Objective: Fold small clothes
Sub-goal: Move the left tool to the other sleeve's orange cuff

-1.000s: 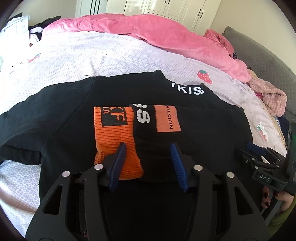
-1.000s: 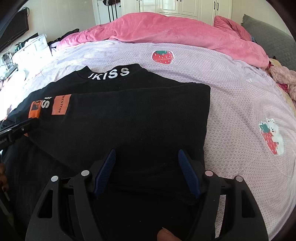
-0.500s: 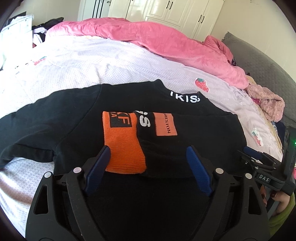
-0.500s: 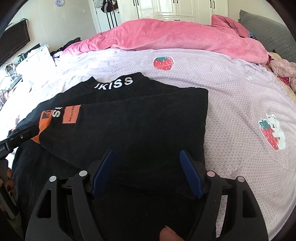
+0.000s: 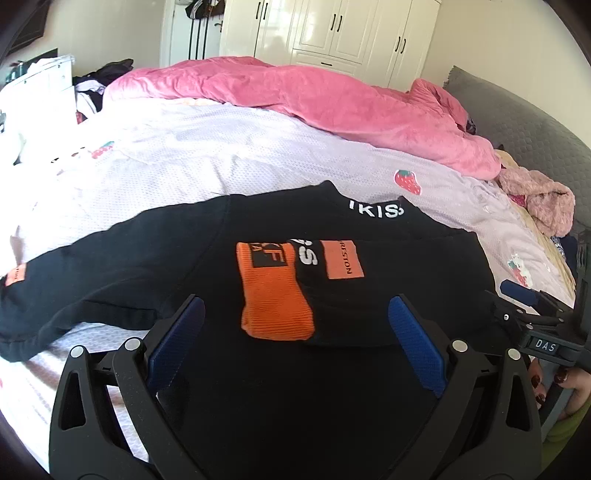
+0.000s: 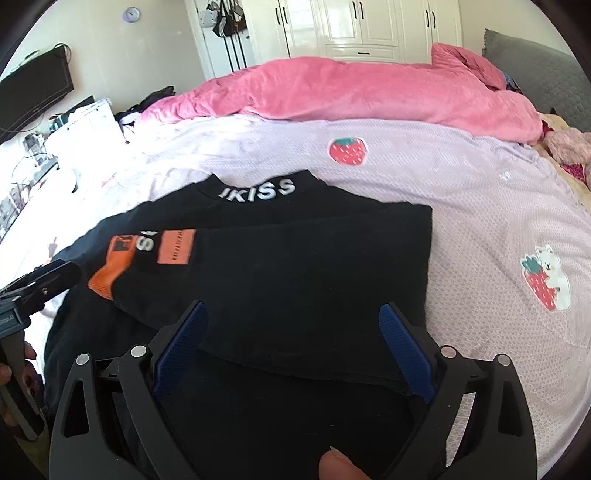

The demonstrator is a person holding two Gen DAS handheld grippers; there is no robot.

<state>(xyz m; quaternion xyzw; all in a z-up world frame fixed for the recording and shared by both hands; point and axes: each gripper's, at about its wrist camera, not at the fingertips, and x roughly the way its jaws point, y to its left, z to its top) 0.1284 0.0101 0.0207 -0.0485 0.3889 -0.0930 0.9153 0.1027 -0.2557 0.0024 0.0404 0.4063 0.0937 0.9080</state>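
Observation:
A black sweatshirt (image 5: 155,258) with white collar lettering lies flat on the bed. One sleeve is folded across its body and ends in an orange cuff (image 5: 273,302) beside an orange patch (image 5: 341,260). The other sleeve stretches out to the left. My left gripper (image 5: 295,301) hovers above the cuff with its jaws opening wide, and nothing is pinched between them. My right gripper (image 6: 293,307) hangs over the folded right side of the sweatshirt (image 6: 314,266), its jaws also opening, with no cloth held. Each gripper shows at the edge of the other's view: the right gripper (image 5: 528,306) and the left gripper (image 6: 40,280).
The lilac sheet (image 6: 461,206) has strawberry prints. A pink quilt (image 5: 332,99) is heaped across the far side of the bed. A fluffy pink garment (image 5: 543,203) and a grey headboard (image 5: 524,136) are on the right. White wardrobes (image 6: 369,26) stand behind, with cluttered furniture at the left.
Both grippers have opened much wider and lifted back from the sweatshirt. The folded sleeve and its orange cuff stay where they were laid.

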